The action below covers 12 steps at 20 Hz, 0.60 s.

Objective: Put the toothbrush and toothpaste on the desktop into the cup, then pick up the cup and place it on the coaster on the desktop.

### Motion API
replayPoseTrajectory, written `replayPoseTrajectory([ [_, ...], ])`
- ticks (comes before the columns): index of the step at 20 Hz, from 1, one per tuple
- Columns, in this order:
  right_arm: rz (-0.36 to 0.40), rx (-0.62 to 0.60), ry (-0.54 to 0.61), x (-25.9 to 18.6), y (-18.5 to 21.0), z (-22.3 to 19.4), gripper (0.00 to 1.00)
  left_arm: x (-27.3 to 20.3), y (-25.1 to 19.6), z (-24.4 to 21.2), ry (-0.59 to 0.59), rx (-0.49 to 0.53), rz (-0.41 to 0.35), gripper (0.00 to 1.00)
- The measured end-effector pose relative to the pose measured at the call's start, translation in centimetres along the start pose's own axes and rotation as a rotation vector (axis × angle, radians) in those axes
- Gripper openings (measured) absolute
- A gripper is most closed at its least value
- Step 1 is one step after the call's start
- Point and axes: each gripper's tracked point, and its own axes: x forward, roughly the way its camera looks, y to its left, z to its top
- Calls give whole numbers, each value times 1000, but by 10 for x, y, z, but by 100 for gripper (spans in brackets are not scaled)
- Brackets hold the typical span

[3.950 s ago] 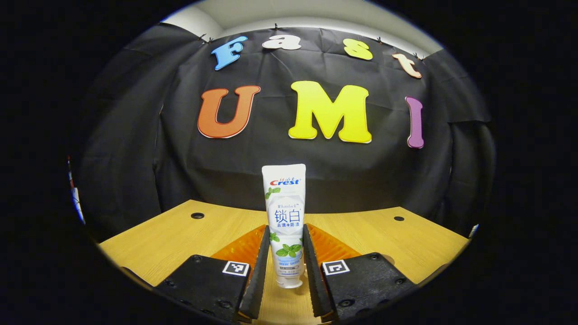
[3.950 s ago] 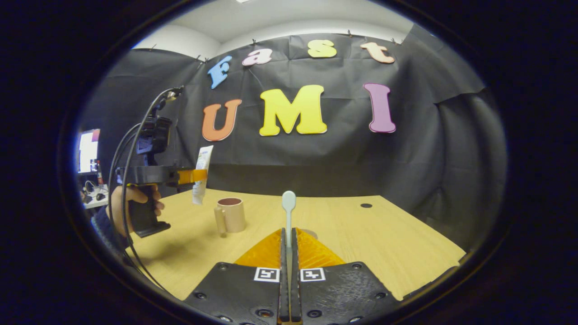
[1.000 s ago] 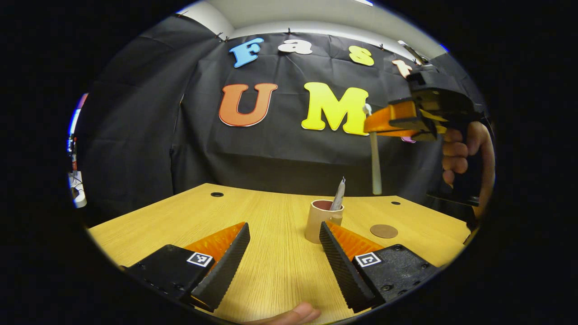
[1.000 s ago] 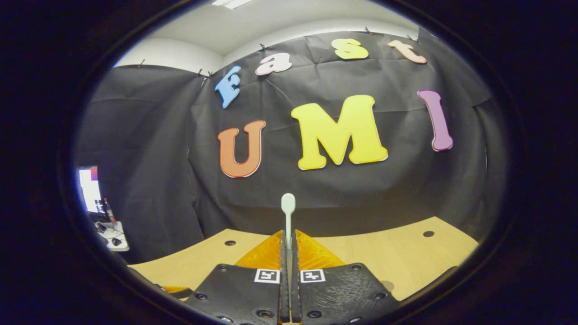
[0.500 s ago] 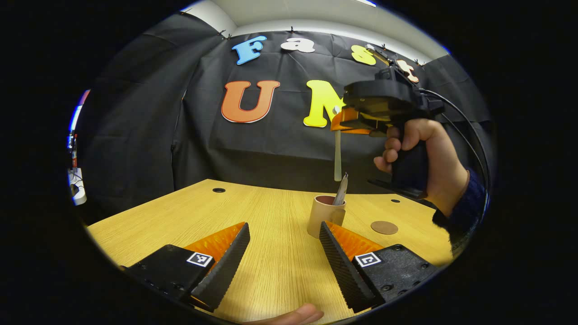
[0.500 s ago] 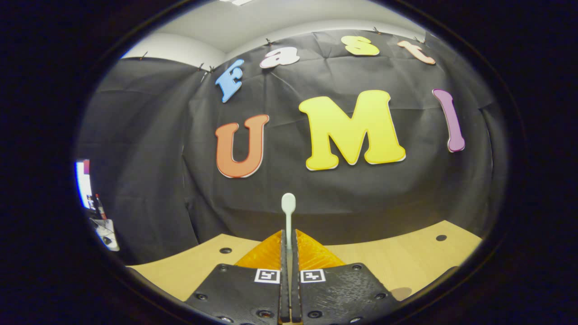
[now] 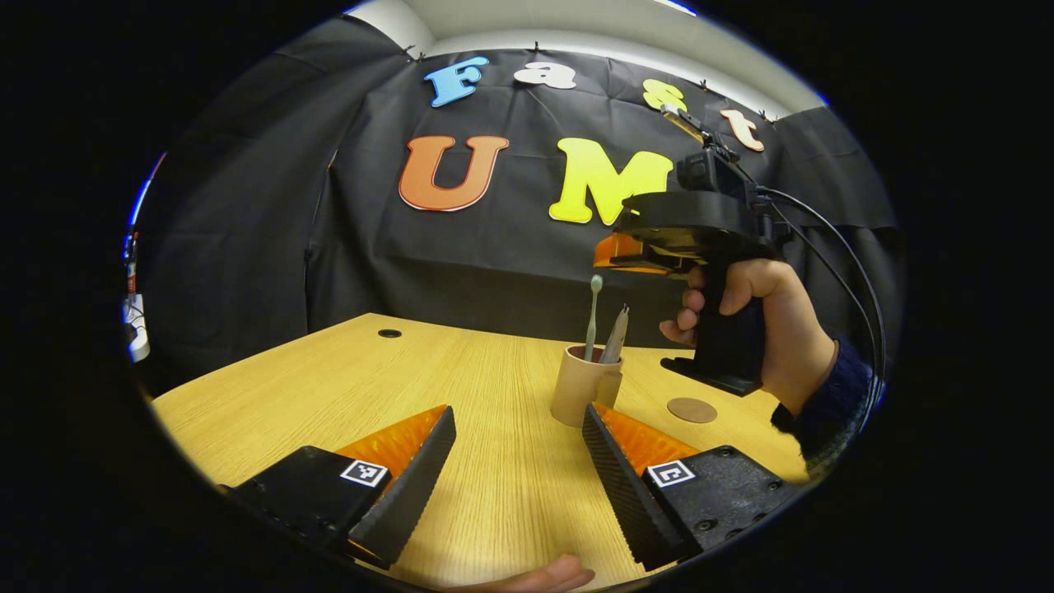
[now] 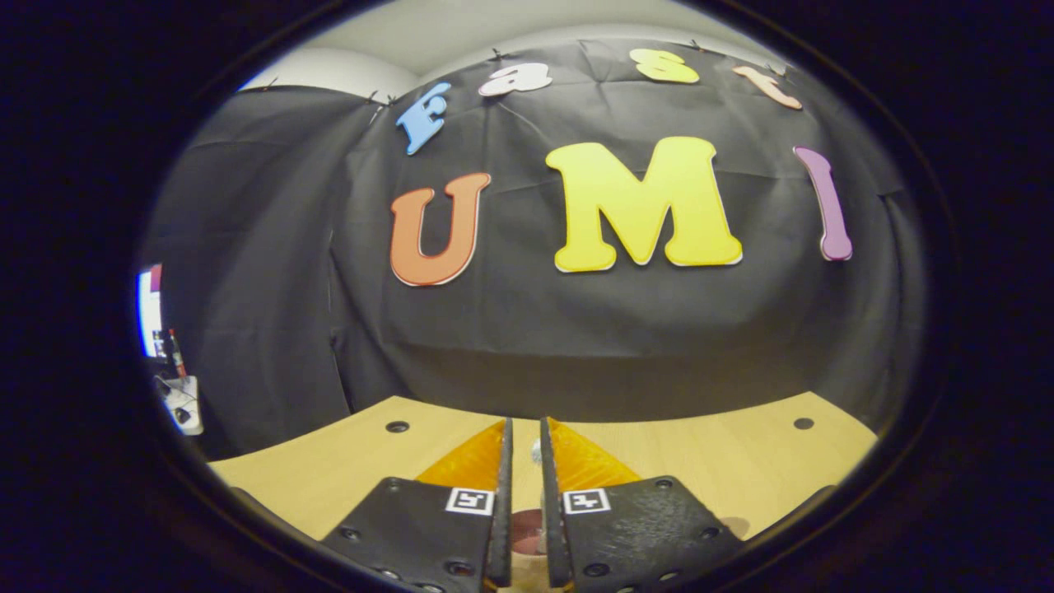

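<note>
The left gripper (image 7: 515,461) sat low with jaws wide apart, while a hand (image 7: 770,325) held the right gripper (image 8: 524,449) aloft, fingers slightly parted.

No word, brand or number can be made out on anything on the desk. The toothpaste (image 7: 614,335) stands edge-on in the cup (image 7: 576,397), so whatever is printed on it is too thin a sliver to read. The only signs are coded ones: small square black-and-white markers, patterns and not letters. One pair sits on the left gripper (image 7: 517,412), a marker on each finger base (image 7: 365,473) (image 7: 669,473). A like pair sits on the right gripper (image 8: 524,424), again one per finger base (image 8: 466,501) (image 8: 583,500).
</note>
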Motion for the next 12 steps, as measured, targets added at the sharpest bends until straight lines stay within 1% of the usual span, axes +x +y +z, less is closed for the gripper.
replayPoseTrajectory([
  [2, -17, -47, -24, -7, -4, 1, 44, 1, -3, -4, 12, -6, -5, 98],
  [3, -26, -59, -32, -11, -6, 2, 52, 2, -3, -5, 18, -6, -3, 98],
  [4, -32, -66, -33, -13, -7, 0, 65, 1, -5, -6, 22, -5, -1, 98],
  [6, -36, -65, -29, -19, -10, -1, 84, 1, -7, -7, 32, -8, -3, 98],
  [7, -37, -56, -29, -22, -11, -1, 89, 2, -7, -8, 37, -10, -3, 98],
  [8, -46, -49, -29, -25, -16, 1, 96, 3, -8, -9, 38, -11, 0, 98],
  [9, -72, -46, -40, -30, -24, 5, 94, 3, -9, -9, 41, -9, 2, 98],
  [10, -97, -44, -56, -33, -31, 8, 95, 3, -9, -9, 45, -6, 4, 98],
  [12, -104, -36, -79, -43, -37, 15, 95, 3, -12, -8, 51, 1, 6, 98],
])
